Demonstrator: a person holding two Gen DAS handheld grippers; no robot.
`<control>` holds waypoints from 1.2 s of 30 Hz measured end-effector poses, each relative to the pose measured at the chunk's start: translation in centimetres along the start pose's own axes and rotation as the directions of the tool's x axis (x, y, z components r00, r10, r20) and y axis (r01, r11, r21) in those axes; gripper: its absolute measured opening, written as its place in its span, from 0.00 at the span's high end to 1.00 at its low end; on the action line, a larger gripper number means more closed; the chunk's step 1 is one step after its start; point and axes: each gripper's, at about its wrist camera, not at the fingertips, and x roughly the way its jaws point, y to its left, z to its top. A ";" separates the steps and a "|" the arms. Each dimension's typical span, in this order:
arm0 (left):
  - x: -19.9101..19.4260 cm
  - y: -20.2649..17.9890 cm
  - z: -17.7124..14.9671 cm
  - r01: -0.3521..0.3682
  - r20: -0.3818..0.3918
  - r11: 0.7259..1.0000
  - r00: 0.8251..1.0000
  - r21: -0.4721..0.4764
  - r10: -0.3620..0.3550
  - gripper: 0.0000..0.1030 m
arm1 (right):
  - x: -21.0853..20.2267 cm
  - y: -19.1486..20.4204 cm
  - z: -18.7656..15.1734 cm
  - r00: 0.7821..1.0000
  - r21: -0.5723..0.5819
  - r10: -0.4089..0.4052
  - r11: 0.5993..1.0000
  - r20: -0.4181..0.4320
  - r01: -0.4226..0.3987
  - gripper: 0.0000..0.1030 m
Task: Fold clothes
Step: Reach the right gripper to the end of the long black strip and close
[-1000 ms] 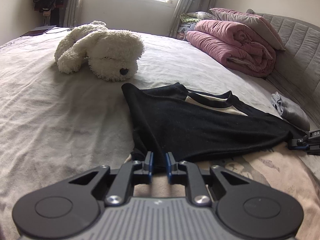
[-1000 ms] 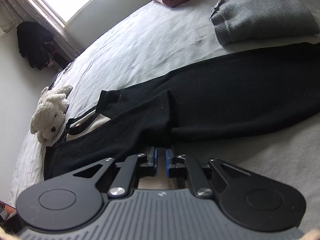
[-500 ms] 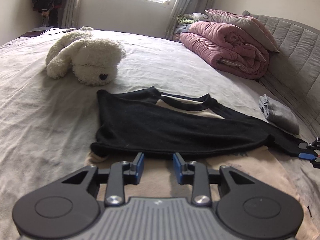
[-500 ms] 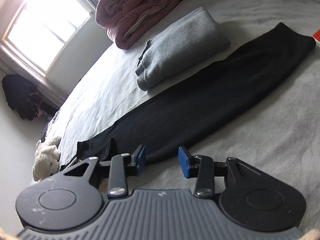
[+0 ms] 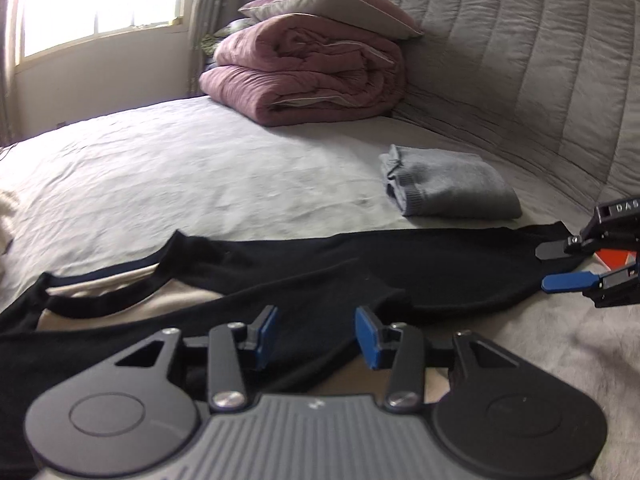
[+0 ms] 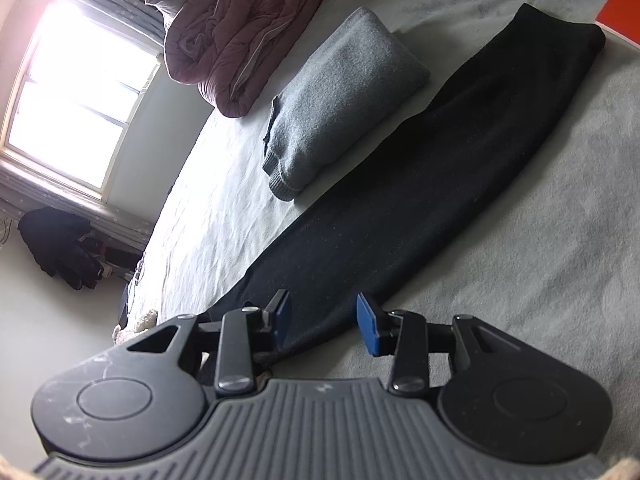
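On the bed (image 5: 240, 168), both the left gripper (image 5: 316, 336) and right gripper (image 6: 323, 322) are hovering released over the black garment (image 5: 400, 272), seemingly part-folded lengthwise; regrasping its edges appears due.

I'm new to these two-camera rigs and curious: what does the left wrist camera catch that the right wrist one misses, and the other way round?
Only the left wrist view shows the black top's neckline with its beige lining, the quilted headboard, and the right gripper, open beside the garment's end. Only the right wrist view shows dark clothes hanging near the window and a plush toy. Both show the black garment, the folded grey sweater, the rolled pink duvet and the window.
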 end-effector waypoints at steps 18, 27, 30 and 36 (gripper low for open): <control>2.8 -2.3 1.9 0.011 0.100 0.996 0.995 -0.091 -0.002 0.98 | -1.5 -0.5 1.1 0.997 0.068 0.070 0.995 -0.033 -0.068 0.60; 4.1 -4.7 0.6 0.097 -0.032 0.995 0.995 0.008 -0.097 0.92 | -1.2 -0.2 1.0 0.996 0.057 0.079 0.995 -0.039 -0.077 0.60; 3.5 -3.7 1.0 0.181 -0.052 0.983 0.982 -0.013 -0.182 0.74 | -0.9 0.0 0.8 0.995 0.049 0.083 0.996 -0.046 -0.081 0.60; 3.2 -0.6 3.1 0.186 -0.007 0.980 0.982 -0.074 -0.187 0.62 | -0.3 0.4 0.5 0.994 0.034 0.088 0.996 -0.059 -0.086 0.58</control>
